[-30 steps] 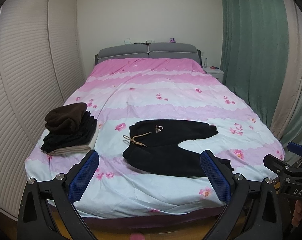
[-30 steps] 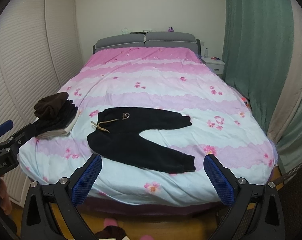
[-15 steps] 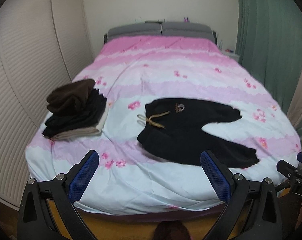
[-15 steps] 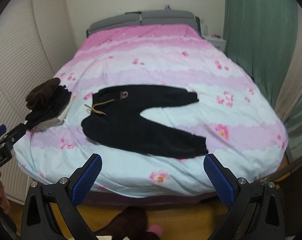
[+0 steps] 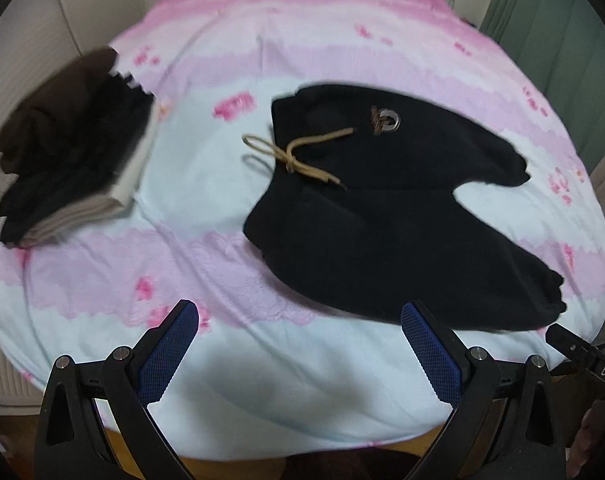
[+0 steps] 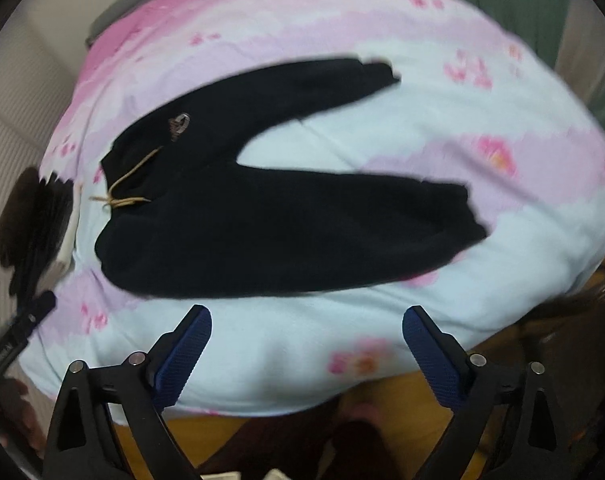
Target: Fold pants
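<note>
Black pants (image 5: 382, 216) lie flat on the pink and white bed cover (image 5: 230, 280), waistband to the left with a tan drawstring (image 5: 294, 158), legs spread to the right. They also show in the right wrist view (image 6: 270, 216). My left gripper (image 5: 300, 354) is open and empty above the bed's near edge, just short of the lower pant leg. My right gripper (image 6: 306, 356) is open and empty, also at the near edge below the lower leg.
A stack of folded dark and beige clothes (image 5: 66, 148) sits at the bed's left side, and shows in the right wrist view (image 6: 38, 224). Green curtains (image 5: 562, 12) hang at the right. The wooden bed frame (image 6: 262, 436) runs below the cover.
Both grippers have moved forward and down toward the bed; the pants now fill much more of each view. Both stay open.
</note>
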The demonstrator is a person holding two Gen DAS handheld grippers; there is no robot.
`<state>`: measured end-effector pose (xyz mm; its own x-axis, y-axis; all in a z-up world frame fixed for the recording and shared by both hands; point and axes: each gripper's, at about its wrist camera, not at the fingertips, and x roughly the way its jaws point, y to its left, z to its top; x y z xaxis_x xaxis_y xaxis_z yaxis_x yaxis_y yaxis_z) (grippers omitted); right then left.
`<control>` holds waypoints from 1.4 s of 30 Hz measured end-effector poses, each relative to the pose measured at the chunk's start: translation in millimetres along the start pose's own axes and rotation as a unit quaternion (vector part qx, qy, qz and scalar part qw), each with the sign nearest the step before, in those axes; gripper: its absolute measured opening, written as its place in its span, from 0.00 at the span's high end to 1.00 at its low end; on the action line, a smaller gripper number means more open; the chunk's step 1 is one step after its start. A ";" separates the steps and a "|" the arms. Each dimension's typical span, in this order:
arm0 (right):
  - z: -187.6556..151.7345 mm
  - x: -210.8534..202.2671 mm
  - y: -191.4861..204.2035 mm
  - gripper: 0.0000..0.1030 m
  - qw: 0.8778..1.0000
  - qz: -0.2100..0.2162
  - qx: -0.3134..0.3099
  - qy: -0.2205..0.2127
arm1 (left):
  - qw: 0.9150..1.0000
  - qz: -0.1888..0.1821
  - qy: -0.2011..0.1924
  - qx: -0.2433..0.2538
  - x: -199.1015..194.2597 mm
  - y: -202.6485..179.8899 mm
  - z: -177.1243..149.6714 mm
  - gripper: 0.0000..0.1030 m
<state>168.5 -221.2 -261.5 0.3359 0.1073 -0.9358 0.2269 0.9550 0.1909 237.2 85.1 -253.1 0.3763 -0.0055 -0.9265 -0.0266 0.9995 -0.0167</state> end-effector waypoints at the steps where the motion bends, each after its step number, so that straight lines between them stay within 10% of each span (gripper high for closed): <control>1: 2.2 12.0 -0.4 0.08 1.000 0.002 0.014 0.010 | 1.000 -0.005 0.012 0.002 13.3 -0.3 2.7 0.00; 13: 10.7 117.7 3.0 0.20 0.987 0.064 0.090 0.117 | 0.986 -0.063 0.127 -0.089 114.6 11.5 7.0 0.08; 19: 29.4 139.2 1.2 0.33 0.980 0.077 0.112 0.146 | 0.970 -0.103 0.163 -0.148 136.5 18.0 18.4 0.32; 24: 43.8 141.8 -2.7 0.65 0.977 0.079 0.129 0.150 | 0.977 -0.083 0.159 -0.119 116.5 3.1 27.3 0.65; 29: 60.6 112.3 -10.1 0.80 0.976 0.100 0.136 0.135 | 0.980 -0.081 0.139 -0.118 81.2 4.5 31.0 0.73; 42: 143.1 3.1 25.3 0.83 0.982 0.171 0.058 0.056 | 0.980 -0.048 0.095 -0.167 26.2 6.6 82.3 0.81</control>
<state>306.1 -236.3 -217.1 0.3098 0.4523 -0.8364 0.2224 0.8207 0.5262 323.2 94.1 -246.6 0.2135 -0.1368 -0.9673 -0.3131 0.9284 -0.2003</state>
